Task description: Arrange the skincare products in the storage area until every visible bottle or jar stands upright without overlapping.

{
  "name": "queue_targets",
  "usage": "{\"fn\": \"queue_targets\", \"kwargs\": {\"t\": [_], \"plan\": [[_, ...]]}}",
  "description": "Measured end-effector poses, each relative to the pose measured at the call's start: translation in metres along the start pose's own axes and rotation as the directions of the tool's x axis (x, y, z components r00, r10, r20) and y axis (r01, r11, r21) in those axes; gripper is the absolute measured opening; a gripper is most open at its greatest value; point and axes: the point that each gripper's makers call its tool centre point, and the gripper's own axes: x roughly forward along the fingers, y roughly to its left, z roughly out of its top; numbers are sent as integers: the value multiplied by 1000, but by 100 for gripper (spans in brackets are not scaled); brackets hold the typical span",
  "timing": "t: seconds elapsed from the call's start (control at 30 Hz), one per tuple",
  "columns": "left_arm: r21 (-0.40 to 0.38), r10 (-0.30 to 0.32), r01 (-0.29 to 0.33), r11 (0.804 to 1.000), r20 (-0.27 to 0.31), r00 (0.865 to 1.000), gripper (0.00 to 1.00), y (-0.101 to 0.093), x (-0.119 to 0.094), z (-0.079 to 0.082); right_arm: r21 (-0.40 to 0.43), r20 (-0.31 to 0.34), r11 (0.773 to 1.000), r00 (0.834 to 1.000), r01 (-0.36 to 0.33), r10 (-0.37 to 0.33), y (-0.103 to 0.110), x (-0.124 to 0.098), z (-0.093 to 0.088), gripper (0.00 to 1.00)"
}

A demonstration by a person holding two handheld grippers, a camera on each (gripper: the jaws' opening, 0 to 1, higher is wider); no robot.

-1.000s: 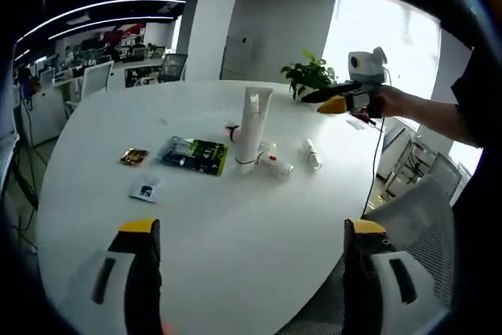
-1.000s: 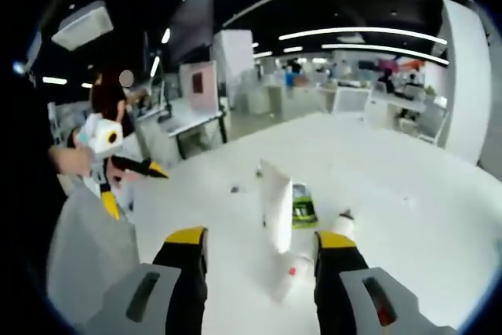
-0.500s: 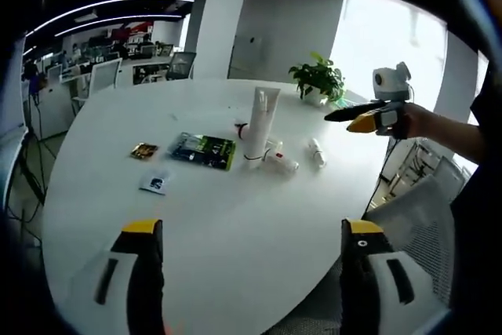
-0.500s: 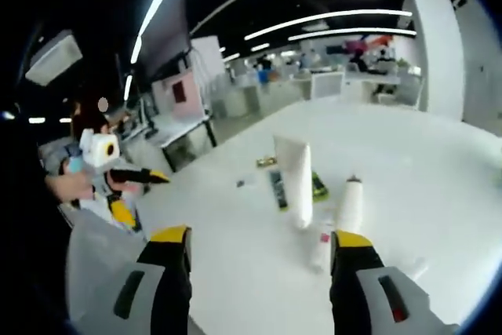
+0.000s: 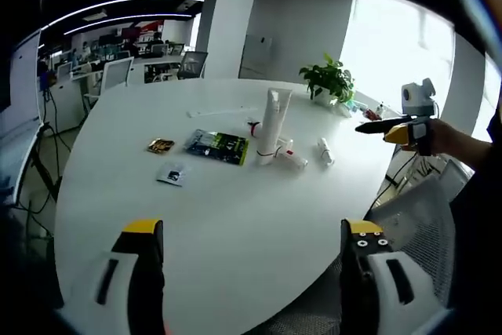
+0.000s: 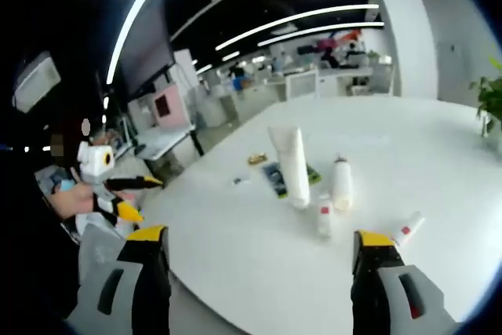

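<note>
On the round white table in the left gripper view we see the skincare cluster past mid-table: a tall white tube standing upright, a small white bottle lying on its side touching the tube's base, another small tube lying just to the right, apart from the rest. A green packet lies flat left of the tall tube, with a small gold sachet and a small dark-printed sachet further left. A potted plant sits at the far edge. Left gripper: jaws wide apart, nothing between them, well short of the products. The right gripper comes in from the right, held in a hand off the table edge; we cannot tell its jaw state from here.

Right gripper view: tall white tube upright, a white bottle upright just beside it, the small white bottle nearer to us, and the small tube lying flat toward the right. The green packet sits behind the tall tube. Right gripper: jaws spread wide, empty, short of the products. The left gripper shows at left, off the table.
</note>
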Motion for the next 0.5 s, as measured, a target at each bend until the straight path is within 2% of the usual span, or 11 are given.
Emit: {"fn": "queue_targets", "kwargs": {"t": [0.23, 0.5], "plan": [[-16, 20, -20, 1000, -7, 1000, 88, 1, -8, -7, 67, -34, 997, 999, 30, -28, -1, -2, -27, 99], [-19, 18, -18, 1000, -8, 1000, 88, -6, -10, -10, 114, -25, 993, 1000, 20, -17, 4, -5, -29, 99]]}}
